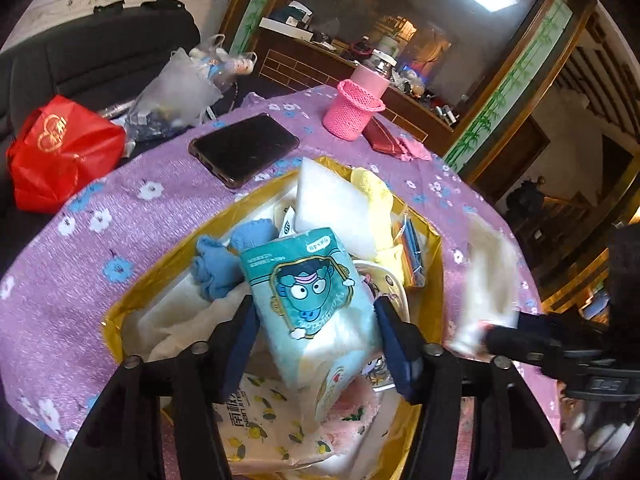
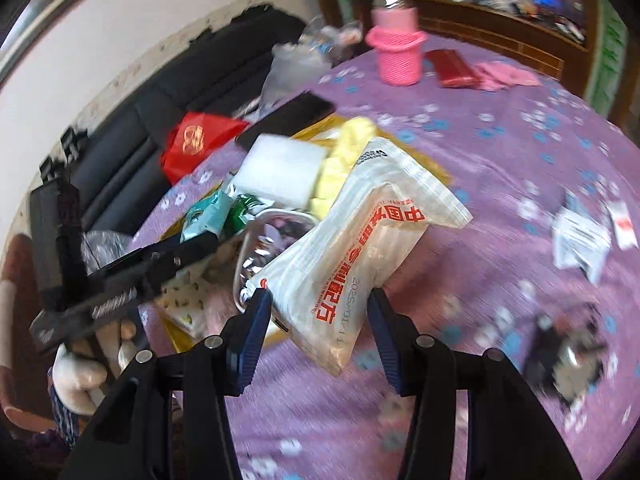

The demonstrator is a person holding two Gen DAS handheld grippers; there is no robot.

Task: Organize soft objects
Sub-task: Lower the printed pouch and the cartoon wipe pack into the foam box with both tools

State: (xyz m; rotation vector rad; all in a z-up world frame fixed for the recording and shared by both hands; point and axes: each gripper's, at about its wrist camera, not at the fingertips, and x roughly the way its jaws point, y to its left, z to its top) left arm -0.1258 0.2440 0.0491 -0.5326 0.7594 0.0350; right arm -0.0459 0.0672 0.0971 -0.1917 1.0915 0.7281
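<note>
My left gripper (image 1: 316,320) is shut on a teal tissue pack (image 1: 312,300) with a cartoon face, held over the gold-lined box (image 1: 116,320). The box holds blue socks (image 1: 216,264), a white foam block (image 1: 332,200), a yellow cloth (image 1: 380,208) and a lemon-print pack (image 1: 260,432). My right gripper (image 2: 318,312) is shut on a white plastic packet (image 2: 352,248) with red Chinese print, held above the purple cloth just right of the box (image 2: 436,168). The right gripper and its blurred packet (image 1: 488,280) also show in the left wrist view. The left gripper (image 2: 192,248) shows in the right wrist view.
A purple flowered tablecloth (image 1: 100,208) covers the round table. On it lie a black phone (image 1: 244,148), a pink knitted cup holder (image 1: 352,112) and a red pouch (image 1: 380,136). A red bag (image 1: 60,152) sits on the dark sofa. Small packets (image 2: 580,240) lie at the right.
</note>
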